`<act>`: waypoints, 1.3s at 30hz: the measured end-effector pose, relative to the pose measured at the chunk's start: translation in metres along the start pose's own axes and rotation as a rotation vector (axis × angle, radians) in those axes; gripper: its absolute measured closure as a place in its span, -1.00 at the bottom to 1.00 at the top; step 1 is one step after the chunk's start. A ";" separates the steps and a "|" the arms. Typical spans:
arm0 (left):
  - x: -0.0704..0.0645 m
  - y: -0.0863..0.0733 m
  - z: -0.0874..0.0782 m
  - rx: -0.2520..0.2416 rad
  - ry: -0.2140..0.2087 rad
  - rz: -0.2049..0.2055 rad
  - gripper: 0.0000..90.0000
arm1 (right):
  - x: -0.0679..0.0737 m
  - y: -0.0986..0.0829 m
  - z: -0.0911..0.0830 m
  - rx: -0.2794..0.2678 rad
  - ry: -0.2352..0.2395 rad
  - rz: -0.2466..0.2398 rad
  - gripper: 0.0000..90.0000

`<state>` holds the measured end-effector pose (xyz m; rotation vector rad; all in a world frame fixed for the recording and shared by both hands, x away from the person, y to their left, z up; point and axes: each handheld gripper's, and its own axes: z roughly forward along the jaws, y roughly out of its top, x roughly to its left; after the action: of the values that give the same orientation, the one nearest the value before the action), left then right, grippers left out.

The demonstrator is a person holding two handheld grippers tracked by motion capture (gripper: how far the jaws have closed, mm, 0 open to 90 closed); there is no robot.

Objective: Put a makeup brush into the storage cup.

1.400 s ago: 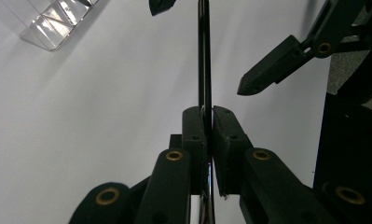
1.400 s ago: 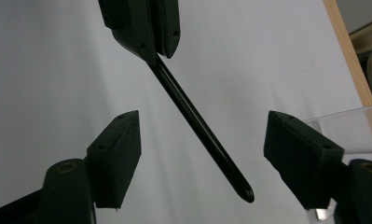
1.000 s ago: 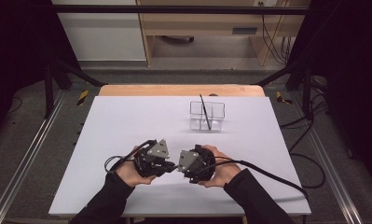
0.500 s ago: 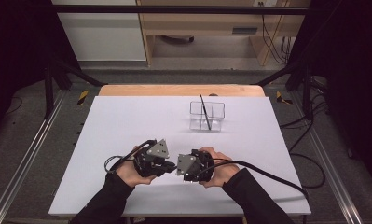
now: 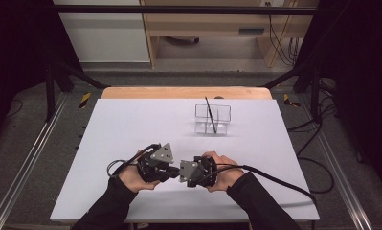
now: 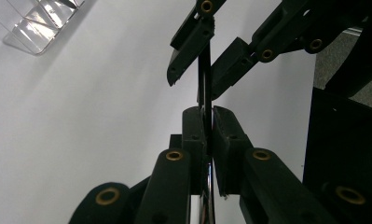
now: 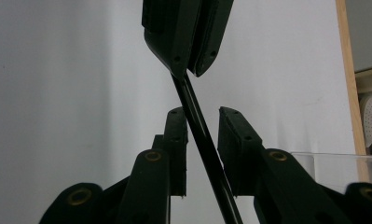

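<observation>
I held a thin black stick (image 6: pixel 204 88) between my two grippers, low over the white counter (image 5: pixel 131 129) near its 6 o'clock edge. My left gripper (image 6: pixel 206 122) was clenched on the stick. My right gripper (image 7: pixel 203 122) was released, with its fingers (image 7: pixel 176 135) apart on both sides of the stick. In the right gripper view, the stick ran from 6 o'clock up toward 12 o'clock, leaning a bit to 11. It sat closer to one finger than the other. I think the right fingers just needed to close. From the high view, my hands hid the stick. A clear box (image 5: pixel 212 119) with another stick stood well apart, toward 12 o'clock. I could not see the stick's ends.
</observation>
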<state>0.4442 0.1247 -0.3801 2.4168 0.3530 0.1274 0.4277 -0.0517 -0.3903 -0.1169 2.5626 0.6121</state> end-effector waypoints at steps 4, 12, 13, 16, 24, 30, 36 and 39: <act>0.000 0.000 0.000 0.006 -0.001 0.005 0.85 | 0.000 0.000 0.001 -0.004 0.010 -0.011 0.67; 0.002 -0.001 0.000 0.012 -0.013 0.003 0.85 | 0.001 0.000 0.002 -0.004 0.018 -0.028 0.71; 0.002 -0.001 0.000 0.009 -0.014 0.003 0.85 | 0.001 0.000 0.001 -0.004 0.019 -0.030 0.72; 0.001 0.000 0.001 0.008 -0.013 0.003 0.85 | 0.001 -0.001 0.001 -0.003 0.021 -0.037 0.73; 0.004 -0.001 -0.002 -0.007 0.006 -0.004 0.78 | 0.001 -0.001 0.000 -0.015 0.048 -0.036 0.85; 0.005 -0.001 -0.002 -0.019 0.015 -0.016 0.66 | 0.001 -0.001 0.000 -0.026 0.058 -0.019 0.87; 0.007 -0.002 -0.006 -0.051 0.058 -0.042 0.40 | -0.001 -0.003 0.002 -0.013 0.067 0.014 0.87; 0.009 -0.003 -0.010 -0.067 0.086 -0.052 0.25 | -0.003 -0.003 0.003 -0.005 0.068 0.034 0.87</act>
<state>0.4506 0.1354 -0.3747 2.3386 0.4428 0.2166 0.4321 -0.0533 -0.3930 -0.0977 2.6340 0.6371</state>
